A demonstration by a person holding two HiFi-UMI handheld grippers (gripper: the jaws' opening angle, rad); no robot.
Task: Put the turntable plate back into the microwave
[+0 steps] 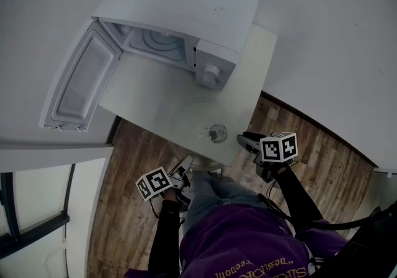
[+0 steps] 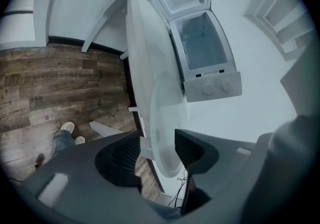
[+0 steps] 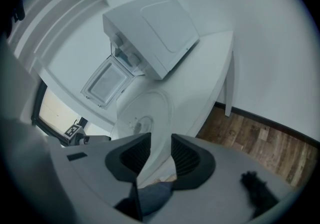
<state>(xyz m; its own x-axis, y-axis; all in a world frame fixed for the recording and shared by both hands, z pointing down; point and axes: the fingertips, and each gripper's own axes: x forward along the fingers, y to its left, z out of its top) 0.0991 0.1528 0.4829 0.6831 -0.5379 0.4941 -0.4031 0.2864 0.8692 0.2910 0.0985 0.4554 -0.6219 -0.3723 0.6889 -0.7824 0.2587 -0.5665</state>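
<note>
Over the white table [image 1: 149,94], head view: the glass turntable plate [image 1: 197,120] lies flat near the front edge, well short of the microwave [image 1: 186,16]. The microwave's door [image 1: 80,81] stands swung wide, leaving the cavity ready to take the plate. My left gripper [image 1: 185,165] and my right gripper [image 1: 244,140] sit at opposite sides of the plate's near rim. I judge a two-sided hold the safe way to lift so broad and slippery a disc.

Left gripper view: my jaws stand wide apart, one to each side of the plate's rim [image 2: 167,133] where it meets the table's edge. The pads do not look to press on the glass.

Right gripper view: my jaws are likewise well parted, straddling the table's edge just at the plate [image 3: 145,110], with nothing clamped. By my reading the lift has not yet begun, and the plate is outside the oven.
</note>
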